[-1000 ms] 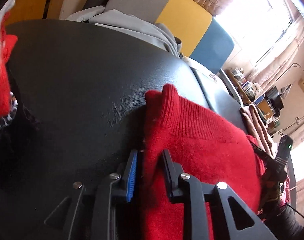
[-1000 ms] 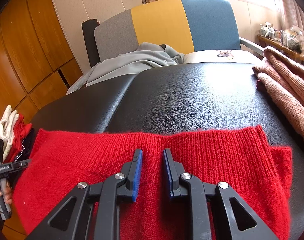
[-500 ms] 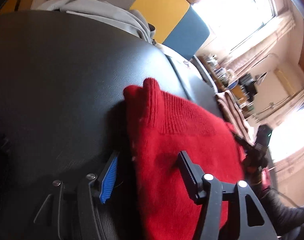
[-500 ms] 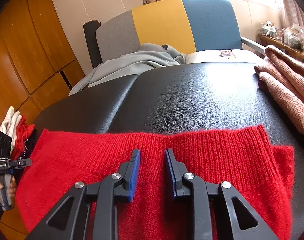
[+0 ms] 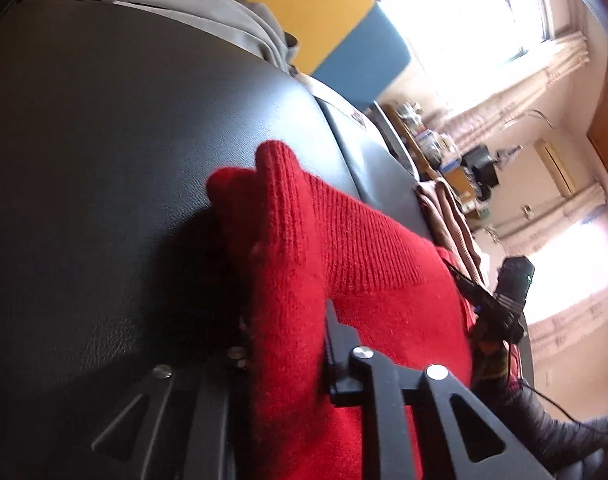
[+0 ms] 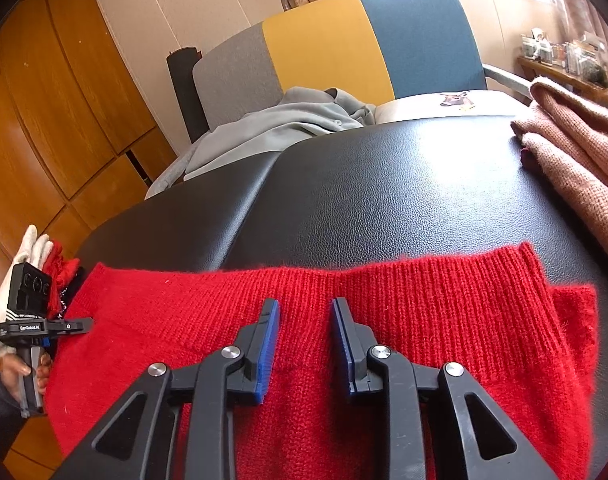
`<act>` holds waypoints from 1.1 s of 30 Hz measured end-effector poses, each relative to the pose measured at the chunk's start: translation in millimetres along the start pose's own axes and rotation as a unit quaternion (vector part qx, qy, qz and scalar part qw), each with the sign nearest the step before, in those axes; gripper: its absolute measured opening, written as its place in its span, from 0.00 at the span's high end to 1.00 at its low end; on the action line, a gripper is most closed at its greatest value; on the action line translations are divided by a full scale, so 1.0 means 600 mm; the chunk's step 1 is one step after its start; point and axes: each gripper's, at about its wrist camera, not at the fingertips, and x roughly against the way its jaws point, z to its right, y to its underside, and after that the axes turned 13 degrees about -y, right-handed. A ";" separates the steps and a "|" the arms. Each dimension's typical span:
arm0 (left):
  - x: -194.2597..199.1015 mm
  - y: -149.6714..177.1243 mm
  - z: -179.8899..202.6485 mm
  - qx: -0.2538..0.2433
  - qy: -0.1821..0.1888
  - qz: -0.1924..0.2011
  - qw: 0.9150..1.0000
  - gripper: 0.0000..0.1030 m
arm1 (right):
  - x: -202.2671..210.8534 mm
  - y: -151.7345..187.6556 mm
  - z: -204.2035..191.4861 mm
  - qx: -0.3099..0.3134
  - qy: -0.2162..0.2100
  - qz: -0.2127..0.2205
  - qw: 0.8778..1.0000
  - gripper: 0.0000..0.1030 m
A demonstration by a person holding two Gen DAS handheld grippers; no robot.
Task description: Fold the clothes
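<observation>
Over black pad, left tongs (image 5: 284,344) just closed, pinching red sweater (image 5: 368,264) edge.

The sweater (image 6: 344,320) is fuzzy red knit, ribbed along its upper hem, finer and flatter below. It lies on a bench (image 6: 384,200) of black leather-like padding, finely grained, with a soft gloss where window light hits at centre right. The right gripper (image 6: 305,344) is matt black plastic with bright metal pins and ridged blue pads. The left gripper (image 5: 284,344) is the same matt black plastic. At right, a folded pink knit (image 6: 576,152) looks woolly and ribbed. A grey garment (image 6: 272,128), upper centre, is smooth soft cloth. The cabinet (image 6: 44,120) at left is smooth orange wood with a low sheen.
</observation>
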 end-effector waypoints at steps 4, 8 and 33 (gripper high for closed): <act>0.015 -0.013 0.000 0.014 -0.023 0.009 1.000 0.87 | 0.001 -0.007 -0.010 0.007 -0.006 -0.021 1.000 0.65; 0.044 -0.028 0.002 0.003 -0.044 0.015 0.999 0.87 | 0.030 -0.020 -0.051 0.070 -0.057 -0.085 0.992 0.46; 0.159 -0.011 0.162 0.116 0.106 0.050 0.986 0.87 | 0.064 0.031 0.016 0.139 -0.103 -0.250 0.953 0.40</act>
